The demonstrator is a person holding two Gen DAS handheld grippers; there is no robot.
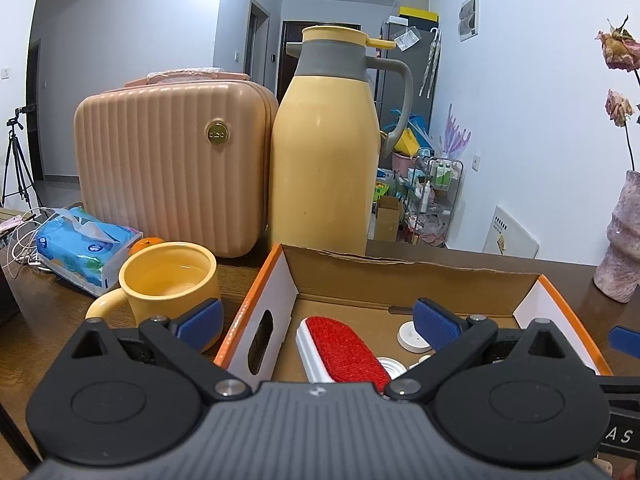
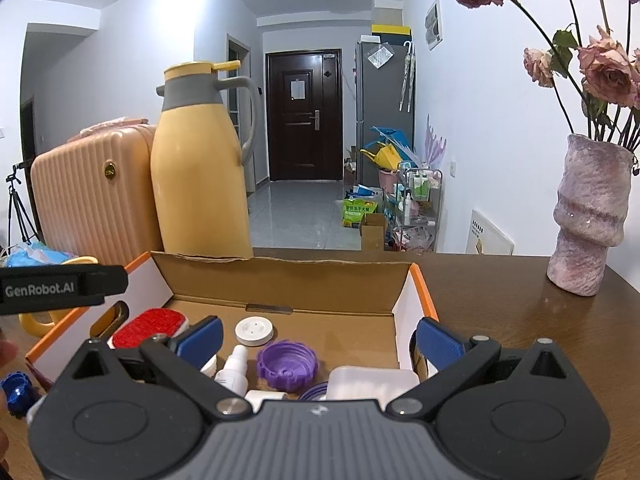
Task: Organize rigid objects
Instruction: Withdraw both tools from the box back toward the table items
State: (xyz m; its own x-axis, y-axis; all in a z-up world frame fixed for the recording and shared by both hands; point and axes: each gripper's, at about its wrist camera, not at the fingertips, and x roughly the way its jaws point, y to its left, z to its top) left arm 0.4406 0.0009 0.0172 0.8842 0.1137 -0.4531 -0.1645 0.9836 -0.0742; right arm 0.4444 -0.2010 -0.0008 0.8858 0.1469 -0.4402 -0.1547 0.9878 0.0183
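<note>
A: Box (image 1: 404,276) first, from the left wrist view. The left gripper (image 1: 318,320) hangs over its near left corner with its jaws spread wide and nothing between them. Inside the box lie a red brush (image 1: 344,344) by the left wall and a white disc (image 1: 412,334) beside the brush, towards the middle.

B: And outside the box?

A: A yellow mug (image 1: 168,280) stands just left of it. A tall yellow jug (image 1: 326,148) stands right behind the back wall, and a ribbed case (image 1: 168,160) stands left of the jug, behind the mug.

B: The right wrist view?

A: The right gripper (image 2: 318,340) is also spread wide and empty, over the near edge of the box (image 2: 280,276). Below it sit a purple cap (image 2: 286,364), a small white bottle (image 2: 234,364) and a pale tub (image 2: 372,380).

B: Which step, then?

A: I judge it a pause between placements. A blue piece (image 2: 16,394) lies outside the box at its near left corner; fetching it seems the likely next job, which calls for the left hand reaching down.

B: Anything unclear?

A: The blue piece is cut off at the edge, and the grippers hide the box's near side.
</note>
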